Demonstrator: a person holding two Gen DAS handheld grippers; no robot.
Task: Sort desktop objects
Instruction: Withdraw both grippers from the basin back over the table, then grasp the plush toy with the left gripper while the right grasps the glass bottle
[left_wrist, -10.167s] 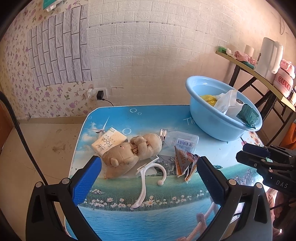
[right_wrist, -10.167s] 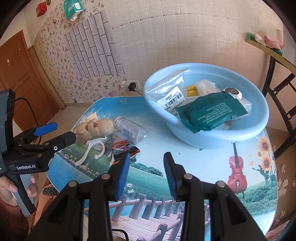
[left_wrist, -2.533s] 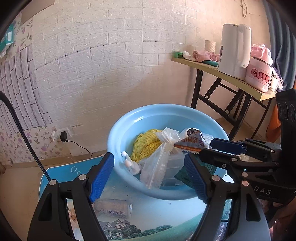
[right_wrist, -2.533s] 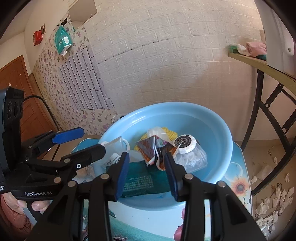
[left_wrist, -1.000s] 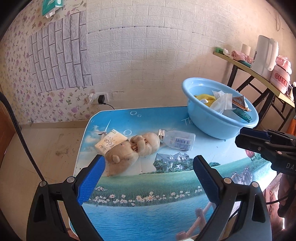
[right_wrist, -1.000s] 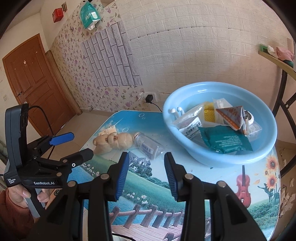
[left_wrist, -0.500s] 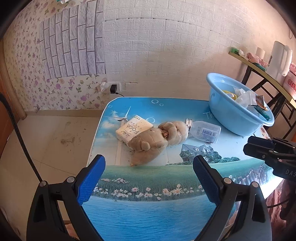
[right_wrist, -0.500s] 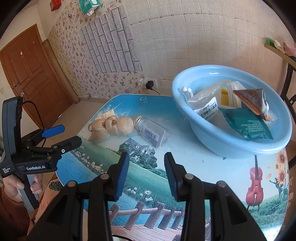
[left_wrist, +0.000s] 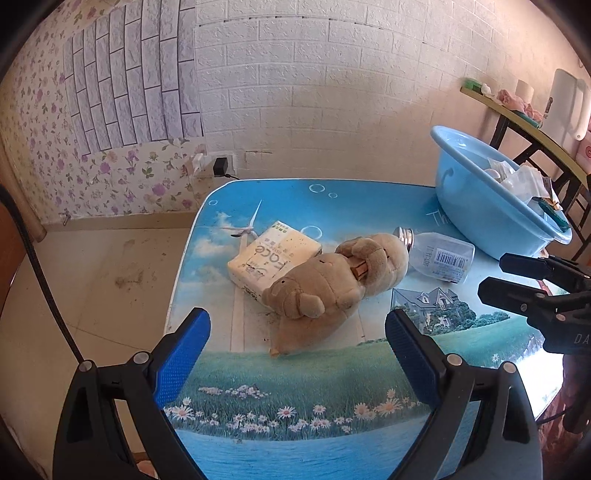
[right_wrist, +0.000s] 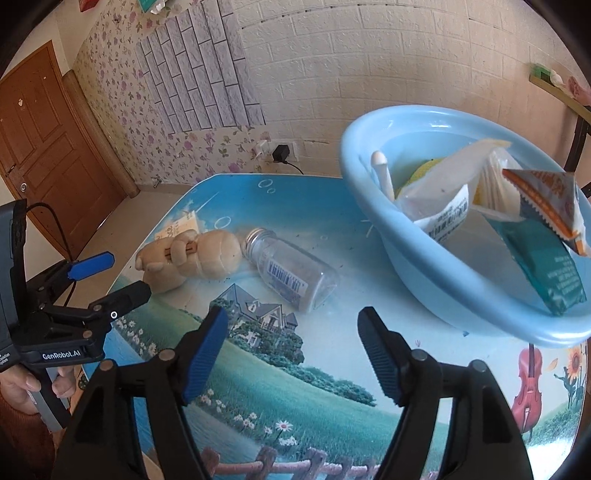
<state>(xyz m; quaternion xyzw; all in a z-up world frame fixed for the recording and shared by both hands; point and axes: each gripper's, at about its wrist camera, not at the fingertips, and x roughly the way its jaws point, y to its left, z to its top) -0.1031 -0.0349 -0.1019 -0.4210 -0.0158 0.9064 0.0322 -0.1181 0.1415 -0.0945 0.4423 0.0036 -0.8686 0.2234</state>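
Three items left on the desk (left_wrist: 310, 206): hanger and snack packet now in the basin (right_wrist: 424, 236) at its far-right corner, both tongs wide and empty, right tongs (right_wrist: 291, 349) now opened toward the clear bottle (right_wrist: 291, 273) mid-desk beside plush toy (left_wrist: 332, 280) and tissue pack (left_wrist: 271, 254).

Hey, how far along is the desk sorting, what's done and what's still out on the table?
Done: the basin already holds several packets, including an orange sachet and a green pack. In hand: nothing; the left gripper and right gripper are both open and empty. Left: the plush toy, the tissue pack under it and the bottle still lie on the table.
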